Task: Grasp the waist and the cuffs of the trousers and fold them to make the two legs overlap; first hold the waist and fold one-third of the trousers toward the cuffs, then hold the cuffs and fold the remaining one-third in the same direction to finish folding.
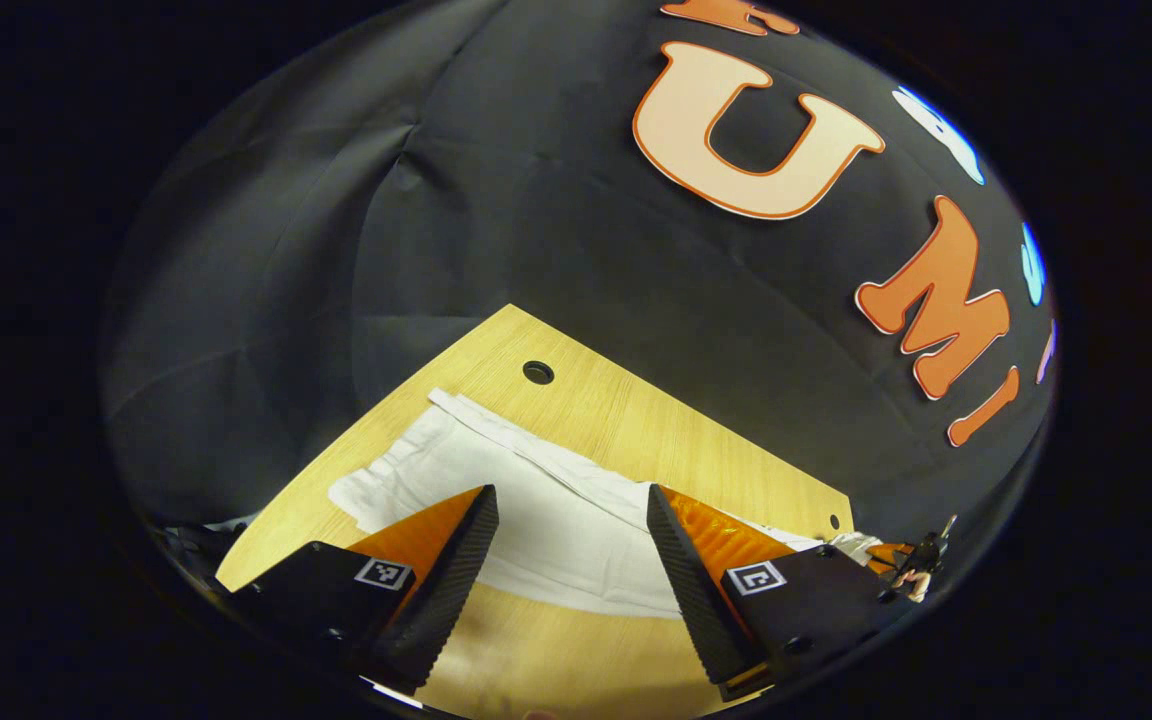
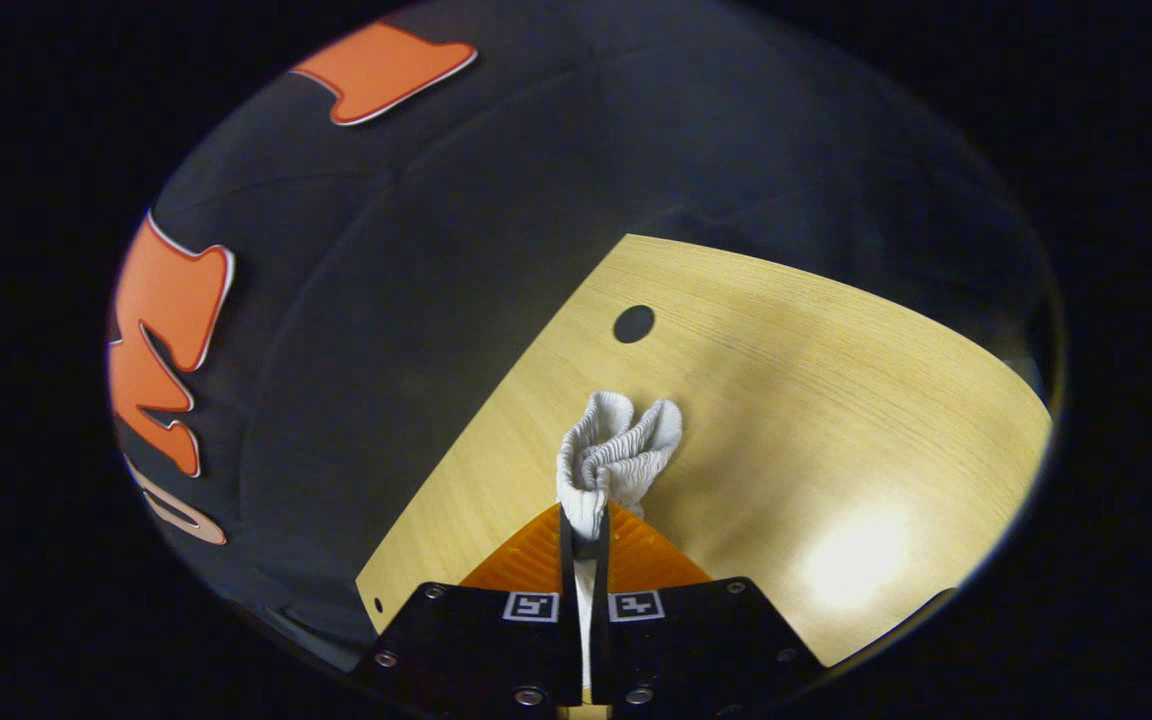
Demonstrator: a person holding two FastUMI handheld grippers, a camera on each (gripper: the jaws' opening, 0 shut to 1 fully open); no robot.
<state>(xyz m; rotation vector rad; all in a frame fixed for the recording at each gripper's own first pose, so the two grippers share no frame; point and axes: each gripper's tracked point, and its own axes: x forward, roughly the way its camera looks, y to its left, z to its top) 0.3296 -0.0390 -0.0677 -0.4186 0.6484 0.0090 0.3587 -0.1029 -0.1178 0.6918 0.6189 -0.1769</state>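
Wooden table [image 2: 836, 400]: one trousers [image 1: 556, 520], two tools, right tool [image 2: 586, 545] pinching waistband.

You see the trousers [image 1: 556, 520] in the left gripper view: white, thin cloth, spread flat on the pale wooden worktop [image 1: 636, 420]. They lie lengthwise across it, with a long seam or fold line along the far edge. One end is near the round hole in the worktop. In the right gripper view, the ribbed elastic waist [image 2: 616, 450] is bunched into a crumpled knot, raised above the worktop and pinched between the right tongs [image 2: 586, 540].
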